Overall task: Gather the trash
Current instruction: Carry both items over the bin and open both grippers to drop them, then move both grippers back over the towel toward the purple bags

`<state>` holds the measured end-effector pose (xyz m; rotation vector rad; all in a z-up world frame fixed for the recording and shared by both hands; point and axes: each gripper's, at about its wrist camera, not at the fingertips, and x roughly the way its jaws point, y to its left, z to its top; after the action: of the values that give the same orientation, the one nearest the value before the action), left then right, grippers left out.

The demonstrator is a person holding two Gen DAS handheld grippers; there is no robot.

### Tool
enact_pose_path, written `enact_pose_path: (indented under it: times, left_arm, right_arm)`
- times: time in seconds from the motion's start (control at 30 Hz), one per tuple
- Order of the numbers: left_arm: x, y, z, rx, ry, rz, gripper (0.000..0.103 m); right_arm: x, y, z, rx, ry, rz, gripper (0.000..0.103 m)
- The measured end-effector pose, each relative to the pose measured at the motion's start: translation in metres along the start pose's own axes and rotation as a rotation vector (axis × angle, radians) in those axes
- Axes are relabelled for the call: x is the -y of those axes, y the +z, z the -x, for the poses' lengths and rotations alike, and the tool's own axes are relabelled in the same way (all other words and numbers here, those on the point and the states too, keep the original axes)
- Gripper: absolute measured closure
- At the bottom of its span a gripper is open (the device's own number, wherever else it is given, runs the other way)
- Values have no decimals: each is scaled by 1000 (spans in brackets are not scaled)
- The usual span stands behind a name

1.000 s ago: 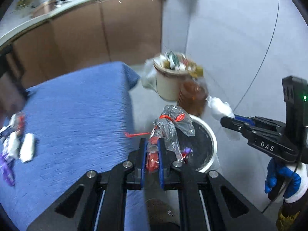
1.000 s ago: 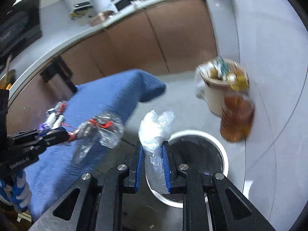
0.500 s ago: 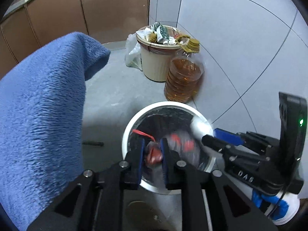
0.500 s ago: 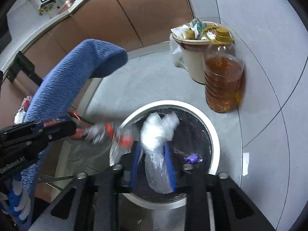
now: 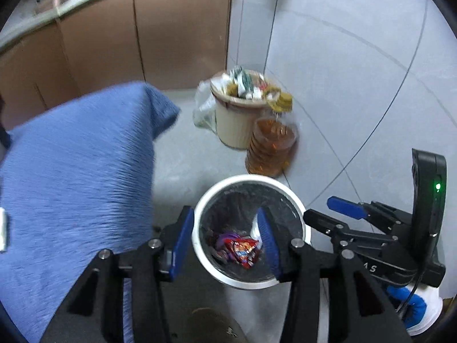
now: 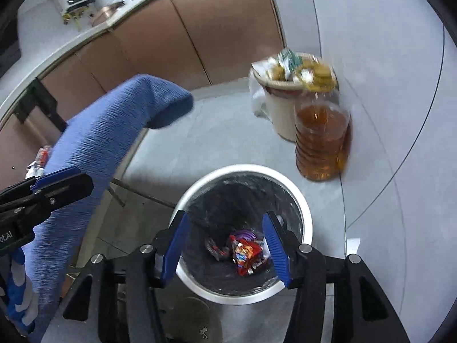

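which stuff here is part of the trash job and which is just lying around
Job:
- white bin, black liner
- wrappers in it
- wrappers left on blue cloth
- left tool, right tool, both open

Lying about:
- oil bottle
- full beige bin
- cabinets

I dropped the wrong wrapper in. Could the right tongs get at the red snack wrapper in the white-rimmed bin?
Probably yes: the right tongs hang open directly over the white-rimmed, black-lined bin, and nothing covers the red snack wrapper at its bottom. It lies deep, so the descent must be straight.
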<state>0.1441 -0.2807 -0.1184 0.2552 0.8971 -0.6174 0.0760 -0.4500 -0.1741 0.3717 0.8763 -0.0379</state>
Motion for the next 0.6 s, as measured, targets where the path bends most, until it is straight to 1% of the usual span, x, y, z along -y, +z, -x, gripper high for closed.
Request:
enact_pose_path:
  times: [0.1,0.2,0.3,0.43,0.6]
  left_arm:
    - [-5,-5,40,91,61,-11,59]
    - [-13,-13,73,160,106,-15,59]
    - [-25,-25,110,226,153,6,59]
    - [-42,-40,147,285,200,37,59]
    - [-65,-58,189,355,271,60,59]
  right_arm:
    - [-21,5,24,49,18,38,49]
    - [-46,9,49,97,36,81,47]
    - [-70,10,70,134,57,122,47]
    - [-105,11,98,184,94,174,47]
    - [-145,12,123,232,125,234,45]
